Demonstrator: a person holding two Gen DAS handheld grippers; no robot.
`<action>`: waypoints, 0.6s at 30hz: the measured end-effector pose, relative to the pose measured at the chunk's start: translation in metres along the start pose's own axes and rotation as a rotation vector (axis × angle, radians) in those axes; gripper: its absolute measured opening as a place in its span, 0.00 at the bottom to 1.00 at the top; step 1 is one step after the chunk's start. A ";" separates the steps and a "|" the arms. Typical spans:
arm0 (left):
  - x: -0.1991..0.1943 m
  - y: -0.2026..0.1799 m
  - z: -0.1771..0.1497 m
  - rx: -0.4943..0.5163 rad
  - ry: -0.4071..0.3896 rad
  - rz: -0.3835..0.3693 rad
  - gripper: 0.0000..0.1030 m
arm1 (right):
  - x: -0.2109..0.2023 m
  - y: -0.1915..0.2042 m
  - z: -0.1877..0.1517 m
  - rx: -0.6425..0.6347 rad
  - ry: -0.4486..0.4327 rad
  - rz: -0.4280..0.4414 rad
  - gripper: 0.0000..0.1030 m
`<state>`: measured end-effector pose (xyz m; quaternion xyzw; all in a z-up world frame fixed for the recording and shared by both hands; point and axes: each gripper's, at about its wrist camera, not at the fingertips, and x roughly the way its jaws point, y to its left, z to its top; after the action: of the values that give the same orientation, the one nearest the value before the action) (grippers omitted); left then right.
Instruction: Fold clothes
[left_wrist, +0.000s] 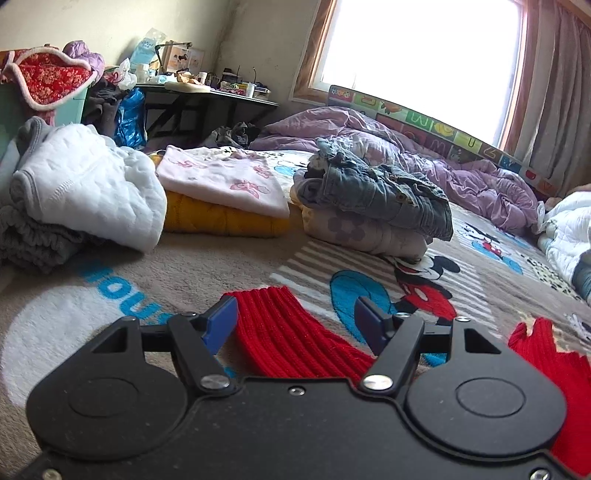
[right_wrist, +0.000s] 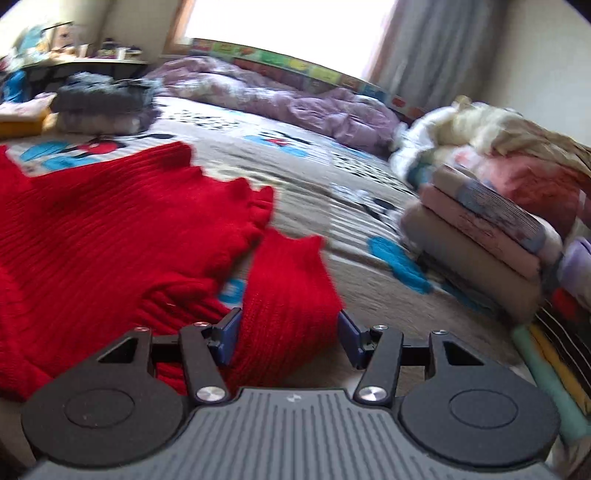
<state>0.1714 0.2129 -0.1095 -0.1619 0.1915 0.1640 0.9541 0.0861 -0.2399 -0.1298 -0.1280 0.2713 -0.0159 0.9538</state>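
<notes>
Left wrist view: ribbed red knit sweater (left_wrist: 295, 332) lay on the fuzzy cartoon blanket (left_wrist: 110, 295). Left gripper (left_wrist: 297, 317) gaped wide, gripping nothing; right gripper (right_wrist: 290, 332) straddled a sleeve (right_wrist: 291, 288), half-open, grip unclear.

We see a bright red ribbed knit sweater (right_wrist: 92, 236) lying flat, near left on the cartoon-print bedspread (right_wrist: 351, 206), frilled hem farthest.
</notes>
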 end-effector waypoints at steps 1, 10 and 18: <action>0.000 -0.001 0.000 -0.006 0.001 -0.003 0.67 | -0.001 -0.006 -0.001 0.022 0.000 -0.011 0.54; -0.003 -0.017 -0.002 -0.014 0.008 -0.035 0.67 | 0.000 -0.057 -0.023 0.278 0.048 -0.051 0.54; -0.001 -0.029 -0.007 0.002 0.017 -0.046 0.67 | 0.003 -0.086 -0.041 0.466 0.049 -0.043 0.54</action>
<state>0.1794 0.1848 -0.1079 -0.1667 0.1958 0.1404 0.9561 0.0703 -0.3328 -0.1435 0.0905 0.2807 -0.1016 0.9501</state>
